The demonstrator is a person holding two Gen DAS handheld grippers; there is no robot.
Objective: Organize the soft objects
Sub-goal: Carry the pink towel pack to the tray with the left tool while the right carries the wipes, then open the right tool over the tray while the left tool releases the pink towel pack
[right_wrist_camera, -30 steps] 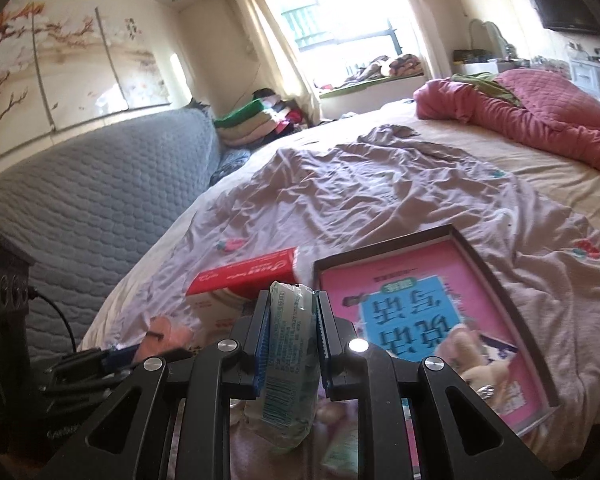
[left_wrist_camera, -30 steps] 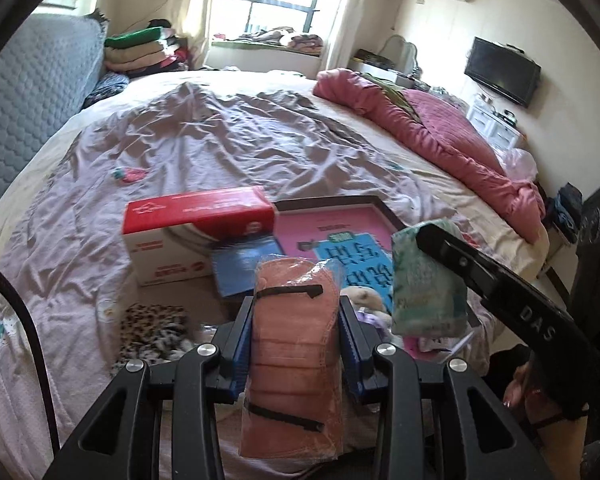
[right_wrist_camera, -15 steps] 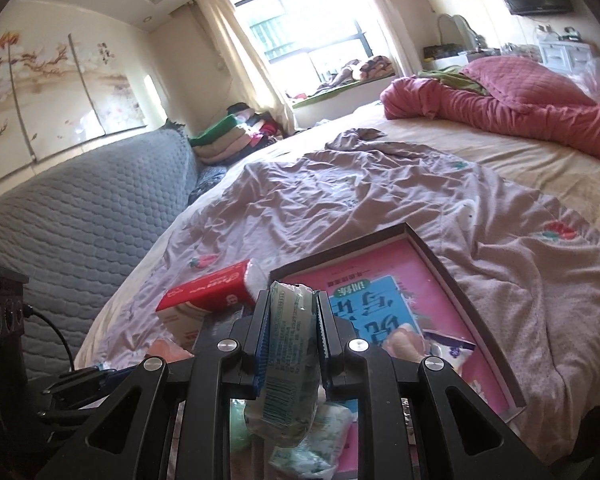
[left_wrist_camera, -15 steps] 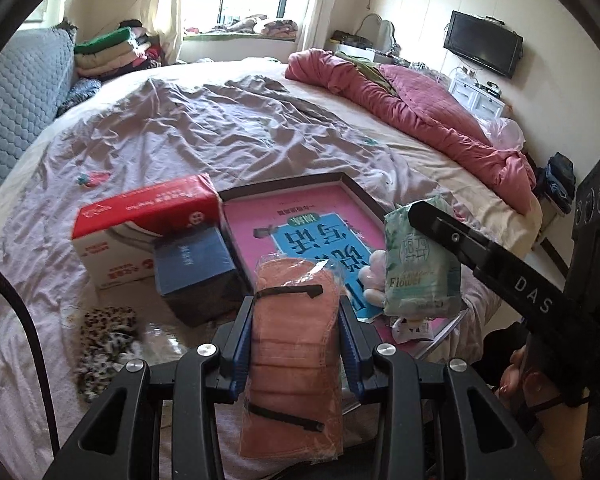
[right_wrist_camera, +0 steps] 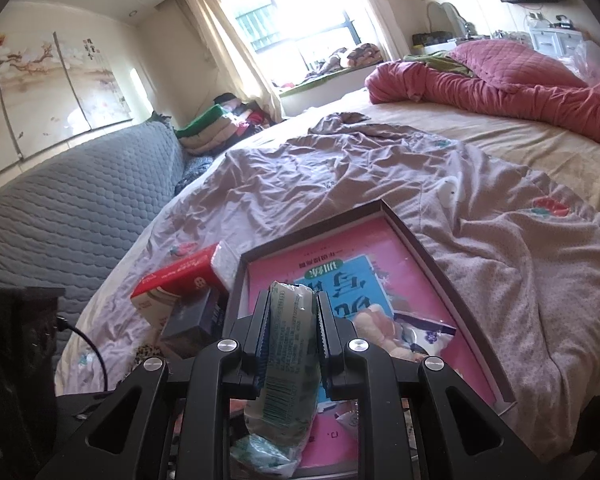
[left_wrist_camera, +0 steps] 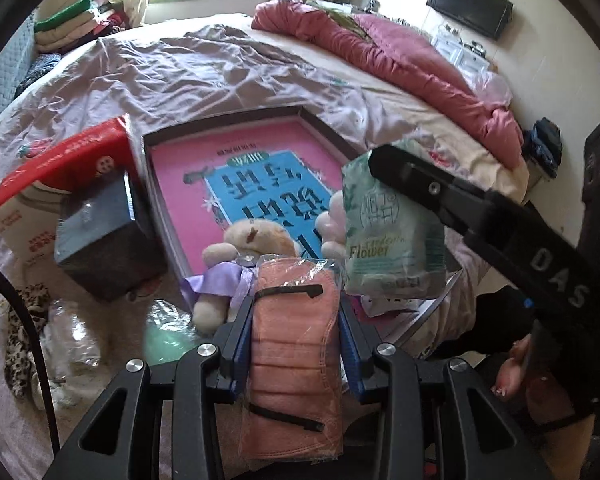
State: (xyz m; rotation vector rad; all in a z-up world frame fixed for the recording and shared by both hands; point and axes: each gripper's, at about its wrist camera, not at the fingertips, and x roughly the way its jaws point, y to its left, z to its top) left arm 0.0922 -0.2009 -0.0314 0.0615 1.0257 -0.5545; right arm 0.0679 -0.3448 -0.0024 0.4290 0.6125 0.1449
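Observation:
My left gripper is shut on a clear pack of pink face masks, held above the near edge of the pink tray. My right gripper is shut on a green tissue pack, which also shows in the left wrist view over the tray's right side. A small cream teddy bear with a purple ribbon lies at the tray's near end, just ahead of the masks. A purple packet lies in the tray.
A red and white box and a dark blue box stand left of the tray. A leopard-print cloth and clear plastic lie at the near left. The pink quilt is at the bed's far right.
Both grippers have moved forward and lower toward the tray, still holding their packs. The teddy bear has come into the left wrist view.

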